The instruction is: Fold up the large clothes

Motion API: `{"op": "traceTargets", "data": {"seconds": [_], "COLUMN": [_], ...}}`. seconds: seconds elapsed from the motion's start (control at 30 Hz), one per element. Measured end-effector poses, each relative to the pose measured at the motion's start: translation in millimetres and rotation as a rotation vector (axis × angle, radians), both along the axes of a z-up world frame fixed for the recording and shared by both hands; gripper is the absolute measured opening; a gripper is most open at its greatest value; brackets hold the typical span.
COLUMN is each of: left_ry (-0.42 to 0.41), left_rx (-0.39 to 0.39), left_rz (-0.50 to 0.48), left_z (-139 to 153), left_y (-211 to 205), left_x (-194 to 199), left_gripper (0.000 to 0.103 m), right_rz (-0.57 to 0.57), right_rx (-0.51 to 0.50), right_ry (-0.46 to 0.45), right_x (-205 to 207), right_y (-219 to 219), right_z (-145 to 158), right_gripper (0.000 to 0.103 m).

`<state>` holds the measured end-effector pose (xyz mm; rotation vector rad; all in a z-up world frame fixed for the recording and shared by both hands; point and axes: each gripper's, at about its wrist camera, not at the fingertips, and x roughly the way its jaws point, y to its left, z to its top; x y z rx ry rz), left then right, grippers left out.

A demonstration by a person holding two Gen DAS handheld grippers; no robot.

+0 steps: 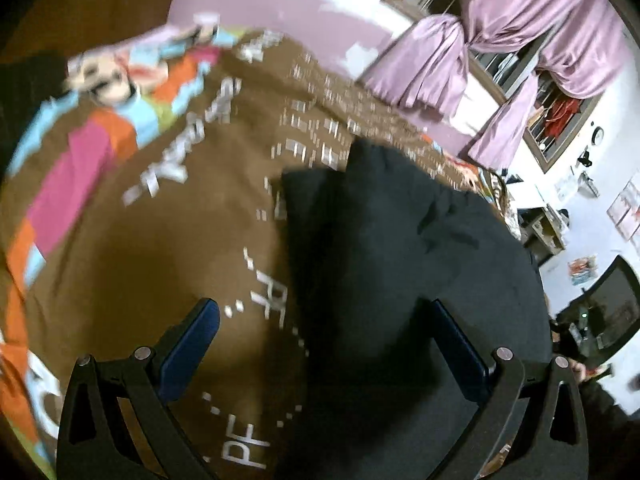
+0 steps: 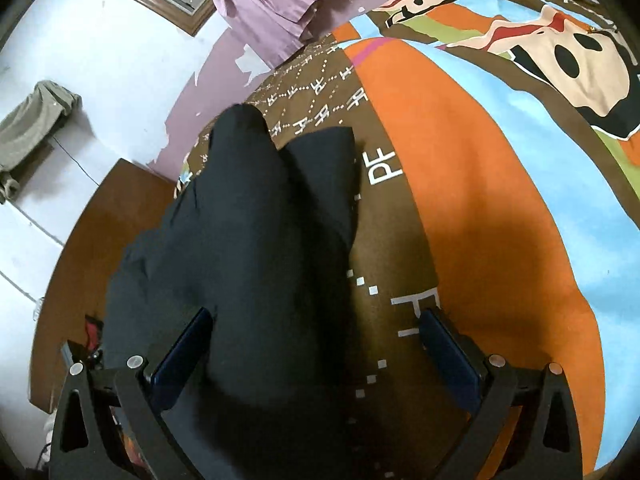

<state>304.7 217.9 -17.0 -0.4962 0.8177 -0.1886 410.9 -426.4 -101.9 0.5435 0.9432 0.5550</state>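
Note:
A large black garment (image 1: 400,248) lies crumpled on a brown bedspread (image 1: 168,248) printed with white letters. In the left wrist view it fills the lower right, and my left gripper (image 1: 324,320) hovers open over its left edge, nothing between the blue pads. In the right wrist view the black garment (image 2: 256,248) runs up the middle, two rounded ends pointing away. My right gripper (image 2: 318,326) is open above its near part, the left finger (image 2: 188,344) over the cloth and the right finger (image 2: 448,340) over the bedspread (image 2: 400,240).
The bed cover carries bright orange, blue and pink cartoon panels (image 2: 500,152). Purple curtains (image 1: 500,40) hang at a window behind the bed. A brown wooden bed edge (image 2: 100,240) and white floor lie to the left; a dark chair (image 1: 600,312) stands at the right.

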Motion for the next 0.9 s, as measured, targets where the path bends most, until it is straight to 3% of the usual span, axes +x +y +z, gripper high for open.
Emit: {"op": "traceTargets", "data": {"seconds": [0.1, 0.2, 0.4, 0.47, 0.57, 0.73, 0.9], "left_ry": [0.039, 0.017, 0.002, 0.013, 0.033, 0.056, 0.087], "left_rx": [-0.088, -0.130, -0.206, -0.205, -0.168, -0.045, -0.103], "left_rz": [-0.020, -0.030, -0.061, -0.092, -0.135, -0.134, -0.143], "left_z": [-17, -19, -18, -16, -14, -14, -24], "left_y": [4, 11, 18, 13, 3, -14, -12], "left_x": [0, -5, -9, -2, 5, 7, 9], "left_gripper": [0.102, 0.102, 0.102, 0.102, 0.102, 0.102, 0.102], "right_rz": [-0.002, -0.013, -0.077, -0.040, 0.010, -0.002, -0.009], "right_rx": [-0.037, -0.050, 0.005, 0.021, -0.039, -0.094, -0.096], "right_ry": [-0.021, -0.033, 0.044, 0.048, 0.032, 0.004, 0.017], "right_x": [-3, -4, 0, -1, -2, -7, -8], "right_y": [7, 13, 9, 11, 20, 27, 27], "right_z": [-3, -3, -5, -4, -1, -3, -3], "right_gripper": [0.103, 0.103, 0.103, 0.103, 0.103, 0.103, 0.103]}}
